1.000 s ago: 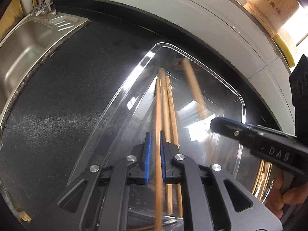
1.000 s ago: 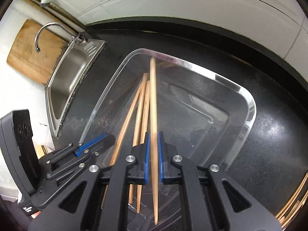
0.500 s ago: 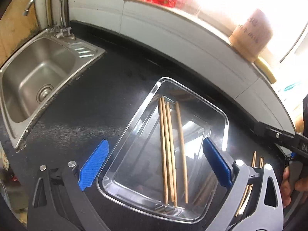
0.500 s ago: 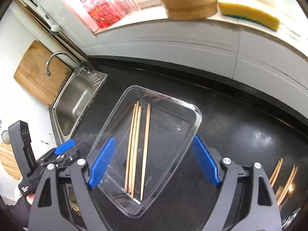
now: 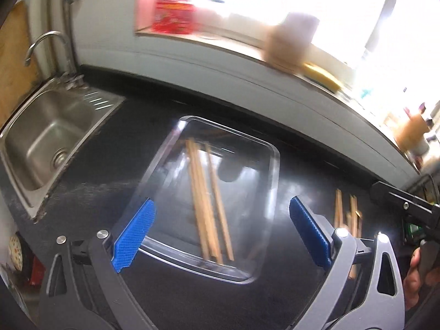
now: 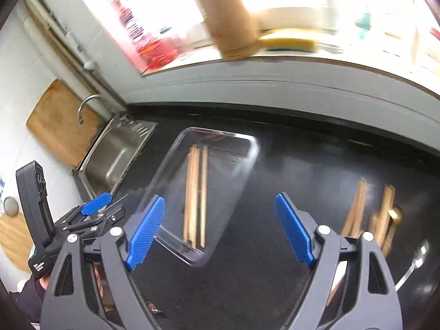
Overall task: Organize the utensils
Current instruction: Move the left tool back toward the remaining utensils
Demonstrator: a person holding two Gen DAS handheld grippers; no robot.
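Black speckled bench (image 5: 115,143) under a white tiled wall, bright window ledge above with a round wooden holder (image 6: 231,22), a yellow sponge (image 6: 288,41) beside it and red packaging (image 5: 173,13) further left; all blurred. Stainless sink (image 5: 49,134) with curved tap (image 5: 41,44) set into the bench far left of both grippers, wooden cutting board (image 6: 55,121) leaning on the wall behind it.

Clear rectangular plastic tray (image 5: 272,170) lying flat on the bench, straight ahead of and below the left gripper (image 5: 220,231), ahead and slightly left of the right gripper (image 6: 220,228). Wooden chopsticks in the tray (image 5: 206,198), lying lengthwise side by side, one a little apart to the right; seen again in the right wrist view (image 6: 195,192).

Left gripper spread wide, blue pads (image 5: 134,231) apart at either side of the tray's near end, nothing between them, touching nothing. Right gripper likewise spread, empty, blue pads (image 6: 294,228) clear of everything.

Loose chopsticks on the bench (image 6: 357,206), well right of the tray, ahead-right of the right gripper, in two rough bundles; also visible past the left gripper's right finger (image 5: 346,211). Metal spoon (image 6: 415,258) just right of them, near the lower edge; small gold-coloured object among the bundles, too blurred to name.
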